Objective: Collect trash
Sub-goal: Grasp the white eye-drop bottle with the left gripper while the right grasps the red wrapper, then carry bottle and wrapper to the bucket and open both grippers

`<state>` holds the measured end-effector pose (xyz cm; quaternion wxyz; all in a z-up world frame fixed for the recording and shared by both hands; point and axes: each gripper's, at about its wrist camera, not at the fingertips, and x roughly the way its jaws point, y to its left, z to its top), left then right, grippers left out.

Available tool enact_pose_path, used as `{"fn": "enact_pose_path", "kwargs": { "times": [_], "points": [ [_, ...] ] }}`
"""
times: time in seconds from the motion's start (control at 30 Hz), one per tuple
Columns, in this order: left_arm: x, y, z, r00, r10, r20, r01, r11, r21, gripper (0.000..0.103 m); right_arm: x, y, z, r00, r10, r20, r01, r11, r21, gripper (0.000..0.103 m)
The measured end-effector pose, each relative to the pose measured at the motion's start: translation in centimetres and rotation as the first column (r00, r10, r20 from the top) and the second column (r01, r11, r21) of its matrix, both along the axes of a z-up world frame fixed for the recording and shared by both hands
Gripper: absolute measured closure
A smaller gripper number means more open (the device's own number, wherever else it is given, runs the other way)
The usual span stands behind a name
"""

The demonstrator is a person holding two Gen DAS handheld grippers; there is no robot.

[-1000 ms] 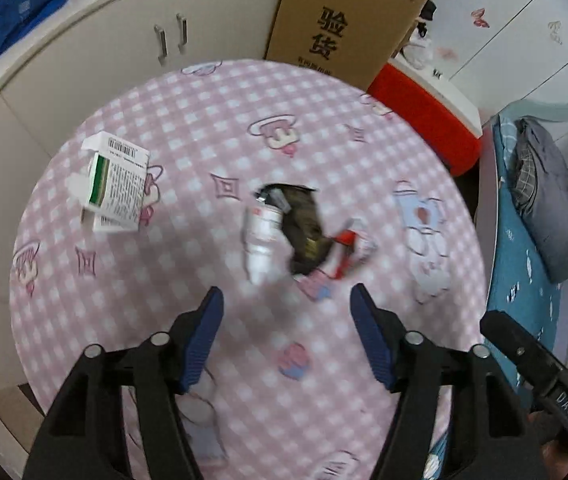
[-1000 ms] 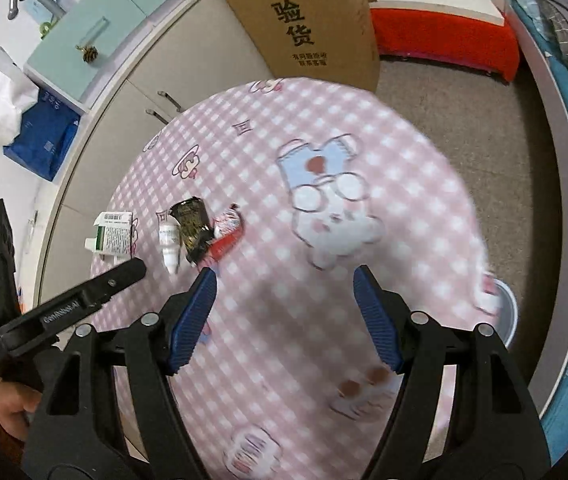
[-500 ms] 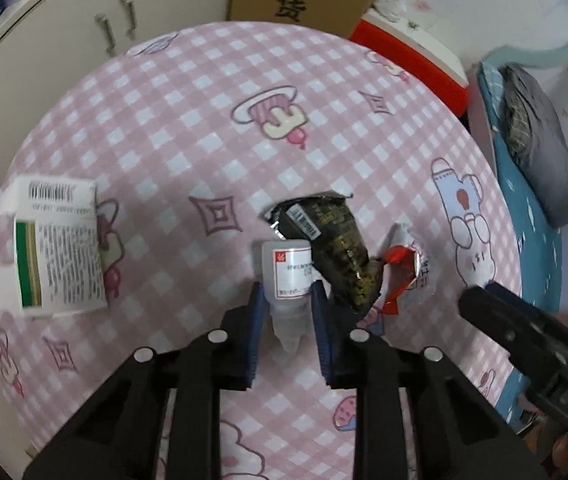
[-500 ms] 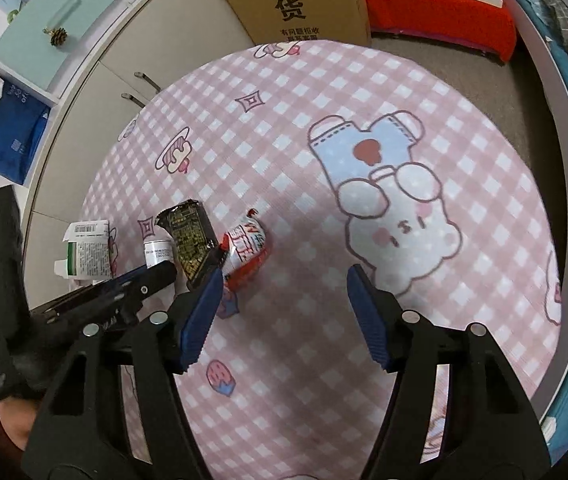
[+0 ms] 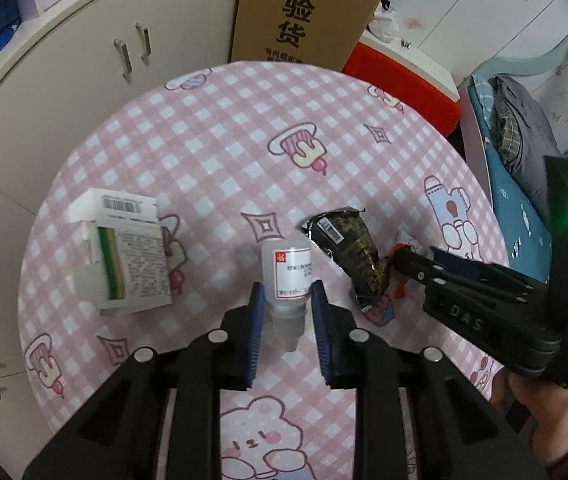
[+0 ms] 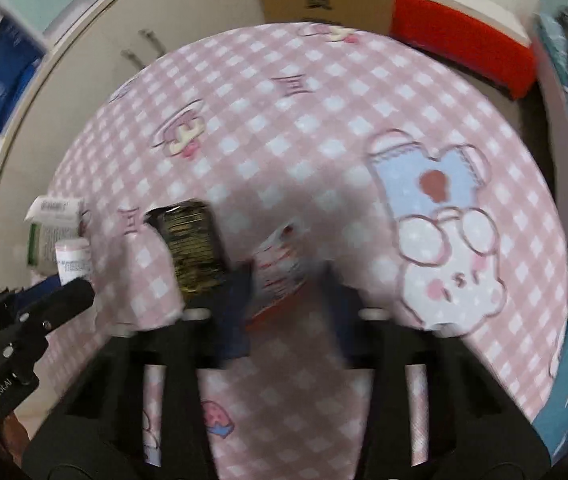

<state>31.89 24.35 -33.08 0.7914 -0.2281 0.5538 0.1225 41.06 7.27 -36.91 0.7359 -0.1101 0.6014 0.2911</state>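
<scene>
My left gripper (image 5: 286, 300) is shut on a small white dropper bottle (image 5: 288, 276) lying on the pink checked table (image 5: 220, 152); the bottle also shows in the right wrist view (image 6: 71, 261). A dark snack wrapper (image 5: 349, 246) lies just right of it. My right gripper (image 6: 284, 280) straddles a red-and-white wrapper (image 6: 280, 268), its jaws half closed around it; the view is blurred, so I cannot tell if they grip. The right gripper also shows in the left wrist view (image 5: 403, 258). A white-and-green medicine box (image 5: 122, 256) lies to the left.
A cardboard box (image 5: 307, 12) leans behind the table beside a red-and-white low stool (image 5: 403, 76). Cream cabinets (image 5: 84, 64) stand at the back left. A bed with grey clothes (image 5: 523, 132) is on the right.
Both grippers moved forward and down to the trash. The left closed around the dropper bottle. The right narrowed its jaws over the red-and-white wrapper.
</scene>
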Motion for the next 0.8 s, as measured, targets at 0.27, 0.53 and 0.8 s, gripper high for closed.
{"fn": "enact_pose_path", "kwargs": {
  "times": [0.27, 0.53, 0.8],
  "points": [
    [-0.6, -2.2, 3.1, 0.998, -0.007, 0.057, 0.005, 0.999, 0.034, 0.080, -0.3, -2.7, 2.2, 1.000, -0.014, 0.000, 0.014, 0.998, 0.062, 0.078],
    [0.9, -8.2, 6.6, 0.992, -0.051, 0.117, 0.045, 0.997, 0.058, 0.080, -0.5, -8.5, 6.2, 0.999, -0.045, 0.015, 0.041, 0.985, 0.168, 0.078],
    [3.0, -18.4, 8.3, 0.982, -0.129, 0.135, 0.122, 0.991, 0.055, 0.080, 0.4, -19.6, 9.4, 0.992, -0.118, 0.033, 0.107, 0.966, 0.235, 0.078]
  ]
}}
